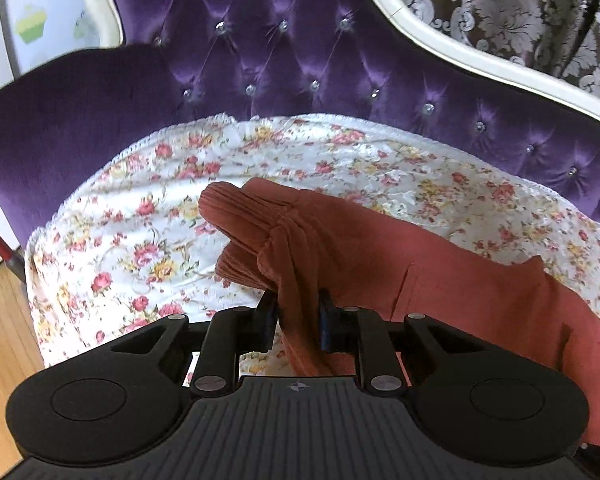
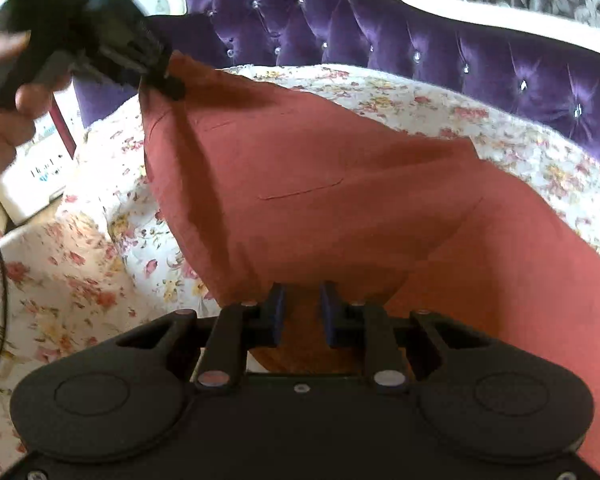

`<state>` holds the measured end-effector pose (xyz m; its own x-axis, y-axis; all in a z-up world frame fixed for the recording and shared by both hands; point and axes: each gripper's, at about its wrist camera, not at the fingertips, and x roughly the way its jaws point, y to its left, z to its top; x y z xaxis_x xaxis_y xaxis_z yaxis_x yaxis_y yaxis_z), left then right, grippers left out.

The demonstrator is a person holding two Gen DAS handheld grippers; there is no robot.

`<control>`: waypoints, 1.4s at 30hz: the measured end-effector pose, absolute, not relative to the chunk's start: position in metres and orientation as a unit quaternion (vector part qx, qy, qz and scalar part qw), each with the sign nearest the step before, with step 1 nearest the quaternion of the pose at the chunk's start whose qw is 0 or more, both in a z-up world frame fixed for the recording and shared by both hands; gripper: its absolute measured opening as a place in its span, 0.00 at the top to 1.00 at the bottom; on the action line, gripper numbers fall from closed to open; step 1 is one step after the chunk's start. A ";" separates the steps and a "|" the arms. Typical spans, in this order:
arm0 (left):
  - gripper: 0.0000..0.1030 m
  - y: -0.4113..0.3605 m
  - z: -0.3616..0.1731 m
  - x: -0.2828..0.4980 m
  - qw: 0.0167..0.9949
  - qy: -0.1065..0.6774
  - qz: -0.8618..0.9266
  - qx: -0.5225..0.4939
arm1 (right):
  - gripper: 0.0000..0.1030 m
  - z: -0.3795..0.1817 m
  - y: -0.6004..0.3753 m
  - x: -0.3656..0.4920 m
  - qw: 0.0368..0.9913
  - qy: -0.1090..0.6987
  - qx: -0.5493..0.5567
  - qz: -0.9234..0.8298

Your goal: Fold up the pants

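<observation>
Between the blue pads of the left gripper [image 1: 296,322] a bunched, ribbed-cuffed end of the rust-red pants [image 1: 440,280] is clenched, the cuffs spilling forward past the fingertips. In the right-wrist view the same gripper [image 2: 168,80] is seen raised at the upper left, held by a hand [image 2: 8,92], with the cloth hanging from it in a taut ridge. The right gripper [image 2: 302,314] is closed on the near edge of the pants, fabric being pinched between its pads.

From the jaws outward, the garment is stretched as a slanted sheet between the two grips, its long axis running from the raised left grip down toward the right one, and beyond it to the right. Beneath it lies the floral cover [image 2: 80,280] on the purple tufted sofa [image 1: 280,60]. The cuff end is judged the one to be carried across toward the right-hand end of the pants, the left hand being the nearer.
</observation>
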<state>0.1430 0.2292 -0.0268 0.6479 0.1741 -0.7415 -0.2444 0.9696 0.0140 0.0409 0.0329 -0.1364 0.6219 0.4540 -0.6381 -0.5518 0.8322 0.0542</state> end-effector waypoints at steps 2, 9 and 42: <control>0.81 0.224 -0.022 0.142 0.909 0.399 0.114 -0.037 | 0.72 -0.135 0.030 0.044 0.896 0.339 -0.059 0.280; 0.82 0.206 -0.005 0.133 0.917 0.383 0.113 -0.018 | 0.72 -0.138 0.027 0.041 0.898 0.334 -0.051 0.283; 0.80 -0.020 -0.037 0.051 0.888 0.352 -0.260 0.144 | 0.71 -0.130 -0.176 0.031 0.917 0.359 0.134 0.107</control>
<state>0.0506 -0.0204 -0.0372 0.6169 -0.3601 -0.6999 0.5626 0.8235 0.0722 0.0309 -0.1760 -0.1300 0.7193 0.2920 -0.6304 -0.0999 0.9414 0.3222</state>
